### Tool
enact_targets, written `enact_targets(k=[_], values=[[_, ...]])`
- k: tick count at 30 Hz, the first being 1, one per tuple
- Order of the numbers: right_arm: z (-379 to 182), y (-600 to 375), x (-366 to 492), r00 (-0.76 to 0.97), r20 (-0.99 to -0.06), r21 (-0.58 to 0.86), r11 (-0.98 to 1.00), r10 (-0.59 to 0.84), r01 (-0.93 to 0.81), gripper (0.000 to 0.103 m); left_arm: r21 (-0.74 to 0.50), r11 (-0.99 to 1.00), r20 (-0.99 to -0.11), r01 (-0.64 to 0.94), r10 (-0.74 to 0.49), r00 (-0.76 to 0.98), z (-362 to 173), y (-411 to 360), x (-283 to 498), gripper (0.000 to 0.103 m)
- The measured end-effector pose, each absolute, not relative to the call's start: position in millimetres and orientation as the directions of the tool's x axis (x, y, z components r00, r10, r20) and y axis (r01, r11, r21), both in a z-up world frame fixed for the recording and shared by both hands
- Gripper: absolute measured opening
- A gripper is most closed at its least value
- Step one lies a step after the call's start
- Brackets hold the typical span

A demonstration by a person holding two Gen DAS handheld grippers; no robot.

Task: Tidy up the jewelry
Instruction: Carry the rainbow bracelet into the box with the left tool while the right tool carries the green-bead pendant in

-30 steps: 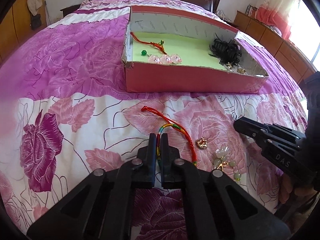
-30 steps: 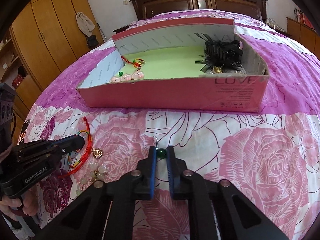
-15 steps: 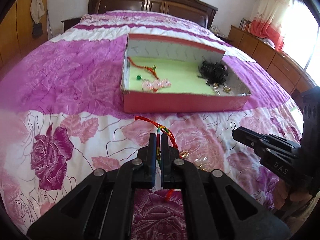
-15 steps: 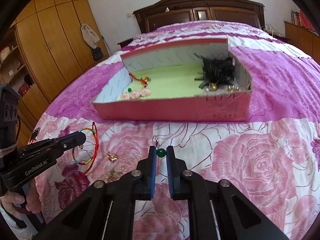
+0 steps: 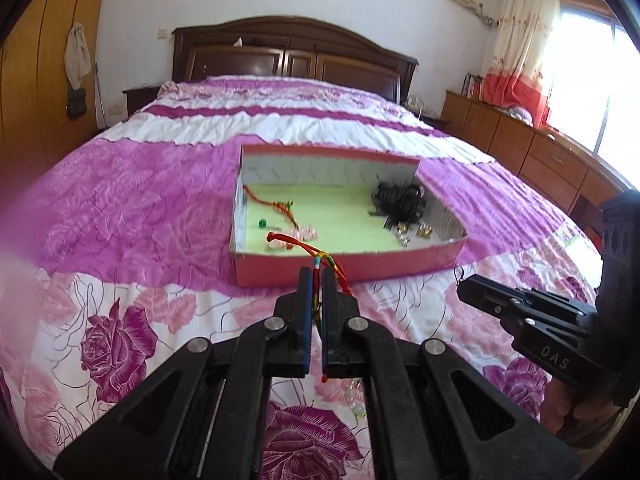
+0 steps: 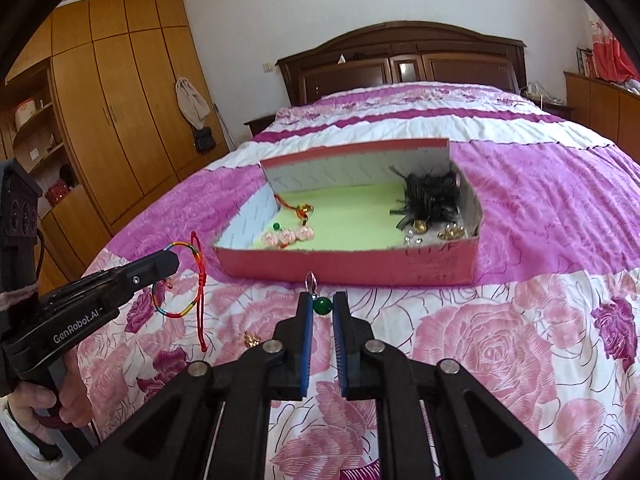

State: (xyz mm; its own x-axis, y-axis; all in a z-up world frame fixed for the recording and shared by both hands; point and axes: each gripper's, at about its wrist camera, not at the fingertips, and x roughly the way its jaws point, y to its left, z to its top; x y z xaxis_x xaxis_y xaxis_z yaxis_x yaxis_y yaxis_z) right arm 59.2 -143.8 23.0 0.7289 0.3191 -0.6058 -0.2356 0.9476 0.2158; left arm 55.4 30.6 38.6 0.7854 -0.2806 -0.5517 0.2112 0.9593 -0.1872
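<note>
Right wrist view: the right gripper (image 6: 322, 306) pinches a round green bead earring (image 6: 322, 305); the left gripper (image 6: 170, 261), marked "GenRobot.AI", clamps a woven red cord bracelet (image 6: 191, 280), both held above the floral quilt (image 6: 500, 340) before the pink cardboard box (image 6: 360, 268).

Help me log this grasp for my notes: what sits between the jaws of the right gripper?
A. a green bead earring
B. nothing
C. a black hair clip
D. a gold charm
A: the right gripper has its jaws shut on the green bead earring, whose silver hook sticks up above the tips.
</note>
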Motion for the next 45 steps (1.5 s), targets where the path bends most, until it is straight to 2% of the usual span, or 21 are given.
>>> enact_targets(k=[14, 34, 45], values=[[35, -158, 59, 0.769, -0.551, 0.249, 0.944, 0.322, -0.217, 0.012, -0.208, 0.957, -0.450, 0.200, -0.276, 0.850, 57, 31, 56, 0.000], [64, -179, 91, 0.846, -0.472, 0.196, 0.965, 0.248, -0.174, 0.012, -0.174, 0.965, -0.337, 0.198, -0.247, 0.909, 80, 25, 95, 0.000], [60, -197, 129, 0.845, -0.498, 0.178, 0.977, 0.195, -0.121, 0.012, -0.148, 0.973, -0.358, 0.177, -0.219, 0.908, 73, 23, 133, 0.000]])
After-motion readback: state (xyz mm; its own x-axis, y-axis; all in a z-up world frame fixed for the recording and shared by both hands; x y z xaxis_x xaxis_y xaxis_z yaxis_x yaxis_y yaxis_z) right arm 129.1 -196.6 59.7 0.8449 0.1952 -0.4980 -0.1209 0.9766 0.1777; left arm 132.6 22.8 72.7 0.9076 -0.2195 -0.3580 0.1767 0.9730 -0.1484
